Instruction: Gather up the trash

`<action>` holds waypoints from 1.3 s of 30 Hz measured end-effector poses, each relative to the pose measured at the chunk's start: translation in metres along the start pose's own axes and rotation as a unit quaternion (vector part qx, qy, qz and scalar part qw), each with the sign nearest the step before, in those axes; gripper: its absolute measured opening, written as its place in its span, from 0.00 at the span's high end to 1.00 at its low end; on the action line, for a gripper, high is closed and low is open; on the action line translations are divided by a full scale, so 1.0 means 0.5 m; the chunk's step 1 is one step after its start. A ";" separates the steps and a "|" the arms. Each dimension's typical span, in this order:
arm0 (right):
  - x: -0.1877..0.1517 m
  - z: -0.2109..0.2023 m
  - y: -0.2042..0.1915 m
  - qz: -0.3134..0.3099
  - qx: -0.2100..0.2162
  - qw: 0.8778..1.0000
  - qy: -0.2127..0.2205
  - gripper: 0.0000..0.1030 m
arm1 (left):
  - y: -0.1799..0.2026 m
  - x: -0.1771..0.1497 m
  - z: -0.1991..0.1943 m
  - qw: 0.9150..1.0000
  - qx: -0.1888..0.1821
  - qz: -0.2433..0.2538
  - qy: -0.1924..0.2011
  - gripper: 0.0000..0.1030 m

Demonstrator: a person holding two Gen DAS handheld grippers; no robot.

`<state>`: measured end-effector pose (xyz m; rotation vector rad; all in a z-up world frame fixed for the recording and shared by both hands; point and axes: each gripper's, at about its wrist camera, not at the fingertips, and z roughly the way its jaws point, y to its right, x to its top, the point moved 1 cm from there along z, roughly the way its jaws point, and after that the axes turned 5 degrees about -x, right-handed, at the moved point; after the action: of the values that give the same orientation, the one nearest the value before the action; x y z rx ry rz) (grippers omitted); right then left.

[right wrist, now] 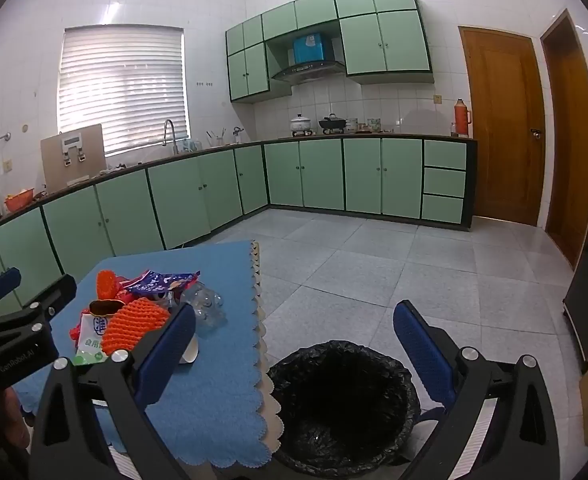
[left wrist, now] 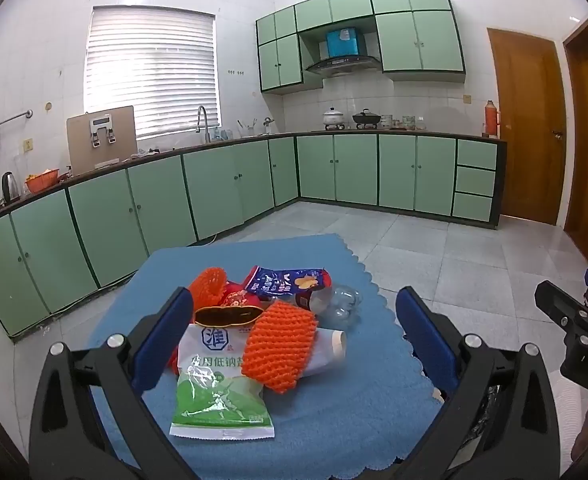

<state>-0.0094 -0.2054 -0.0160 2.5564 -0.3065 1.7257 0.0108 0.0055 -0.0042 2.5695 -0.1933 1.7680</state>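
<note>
Where the left wrist view looks down, the left tool hangs spread wide, its blue pads either side of a trash pile on the blue cloth covering the counter, touching nothing. At lower centre lies a green-and-white salt bag, partly under an orange foam fruit net. A paper cup peeks out behind the net, mostly hidden. Farther back sit a second orange net, a blue snack wrapper and a crushed clear plastic bottle, hard to make out. At the right edge the right tool is cut off.

From the right wrist view, the right tool is also spread and empty, above a black-lined trash bin on the floor at lower centre, just beside the counter; its base is out of frame. The pile sits at the left, the cup blocked by a blue pad.
</note>
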 end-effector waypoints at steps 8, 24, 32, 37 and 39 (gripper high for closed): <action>-0.001 0.002 -0.002 0.000 0.001 1.000 0.000 0.06 | -0.007 -0.003 0.002 1.000 0.004 -0.004 0.002 0.05; -0.002 0.004 -0.013 -0.002 0.004 1.000 0.002 0.06 | -0.010 0.002 -0.002 1.000 0.005 -0.004 0.003 0.05; -0.005 0.005 -0.014 -0.001 0.004 1.000 0.001 0.06 | -0.011 0.002 -0.002 1.000 0.005 -0.004 0.002 0.05; -0.007 0.007 -0.017 -0.002 0.004 1.000 0.000 0.06 | -0.012 0.002 -0.002 1.000 0.005 -0.004 0.003 0.05; -0.009 0.007 -0.019 -0.001 0.005 1.000 0.000 0.06 | -0.012 0.002 -0.002 1.000 0.005 -0.004 0.002 0.05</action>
<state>-0.0061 -0.1958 -0.0209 2.5626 -0.2953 1.7294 0.0110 0.0115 -0.0024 2.5694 -0.1755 1.7769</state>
